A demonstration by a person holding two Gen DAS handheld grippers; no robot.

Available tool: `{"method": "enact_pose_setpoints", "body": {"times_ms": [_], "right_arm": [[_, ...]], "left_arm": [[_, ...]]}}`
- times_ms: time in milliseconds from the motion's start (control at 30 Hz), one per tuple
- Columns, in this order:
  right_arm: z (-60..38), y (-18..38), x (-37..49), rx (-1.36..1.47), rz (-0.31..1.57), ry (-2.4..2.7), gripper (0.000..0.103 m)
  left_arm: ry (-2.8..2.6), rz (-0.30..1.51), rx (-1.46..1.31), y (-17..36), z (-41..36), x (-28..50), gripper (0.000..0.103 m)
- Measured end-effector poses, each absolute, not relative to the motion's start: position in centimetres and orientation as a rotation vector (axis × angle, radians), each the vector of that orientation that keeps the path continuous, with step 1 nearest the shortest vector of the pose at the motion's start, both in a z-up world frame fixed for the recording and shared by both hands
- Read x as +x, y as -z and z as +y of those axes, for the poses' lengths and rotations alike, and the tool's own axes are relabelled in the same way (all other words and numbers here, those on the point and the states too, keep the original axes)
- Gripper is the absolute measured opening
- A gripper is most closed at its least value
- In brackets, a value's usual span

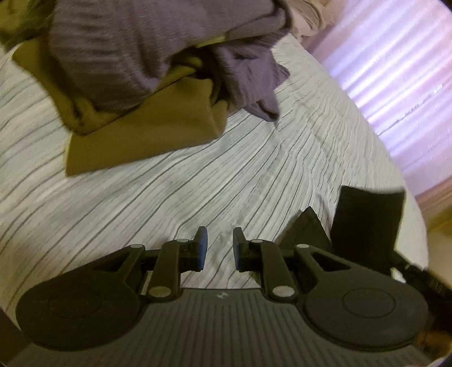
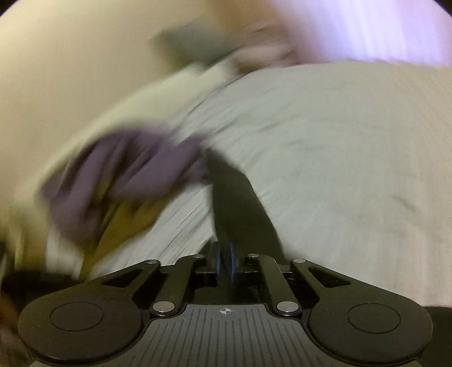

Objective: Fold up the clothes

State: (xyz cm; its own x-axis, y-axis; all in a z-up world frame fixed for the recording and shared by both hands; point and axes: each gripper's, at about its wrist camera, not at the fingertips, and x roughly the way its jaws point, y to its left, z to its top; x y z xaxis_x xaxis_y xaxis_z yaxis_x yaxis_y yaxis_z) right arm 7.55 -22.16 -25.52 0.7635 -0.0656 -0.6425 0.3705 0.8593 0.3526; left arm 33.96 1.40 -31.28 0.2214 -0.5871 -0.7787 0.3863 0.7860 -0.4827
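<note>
Your right gripper (image 2: 225,264) has its blue pads (image 2: 233,264) pinched together on a dark cloth (image 2: 234,192), which runs as a narrow strip straight ahead from the jaws over the pale bedspread (image 2: 339,169). Everything's pretty smeared with blur. Ahead and left of the jaws there's a purple garment (image 2: 124,172) heaped up, with an olive one (image 2: 118,225) poking out under it. Far ahead on the right is a pinkish curtain (image 2: 367,28).

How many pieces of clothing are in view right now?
3. A purple knit sweater lies atop an olive garment on the striped bed; a black garment is clamped in the jaws of the right gripper. Pale fabric behind the pile may be another.
</note>
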Motion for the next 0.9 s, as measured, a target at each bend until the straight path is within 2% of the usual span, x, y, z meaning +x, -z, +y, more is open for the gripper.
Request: {"method": "enact_pose_setpoints", "body": {"times_ms": [33, 100, 300, 500, 567, 700, 900], "right_arm": [[-20.3, 26.1, 7.8, 0.44, 0.702, 0.241, 0.037], [-16.7, 27.2, 8.2, 0.347, 0.77, 0.228, 0.071], [-14.8, 28.8, 3.0, 0.359, 0.833, 0.346, 0.071], [-16.2, 28.0, -7.8, 0.227, 0.886, 0.486, 0.071], [-16.6, 28.2, -11.4, 0.159, 0.869, 0.511, 0.07], [-16.4, 30.4, -16.2, -0.015, 0.843, 0.534, 0.063], [-14.9, 33.6, -18.8, -0.24, 0.72, 0.502, 0.062]], "left_arm": [[0.676, 1.174, -0.207, 31.3, 1.7, 33.7, 0.014], [0.676, 1.181, -0.215, 31.3, 1.9, 33.1, 0.014], [0.733, 1.205, -0.231, 31.5, 1.0, 30.1, 0.014], [0.893, 1.174, -0.264, 33.0, -3.3, 25.4, 0.015], [0.952, 1.133, -0.278, 33.7, -4.5, 23.6, 0.015], [1.029, 1.05, -0.318, 35.6, -5.6, 20.8, 0.015], [1.12, 0.924, -0.337, 37.5, -5.7, 18.7, 0.015]]}}
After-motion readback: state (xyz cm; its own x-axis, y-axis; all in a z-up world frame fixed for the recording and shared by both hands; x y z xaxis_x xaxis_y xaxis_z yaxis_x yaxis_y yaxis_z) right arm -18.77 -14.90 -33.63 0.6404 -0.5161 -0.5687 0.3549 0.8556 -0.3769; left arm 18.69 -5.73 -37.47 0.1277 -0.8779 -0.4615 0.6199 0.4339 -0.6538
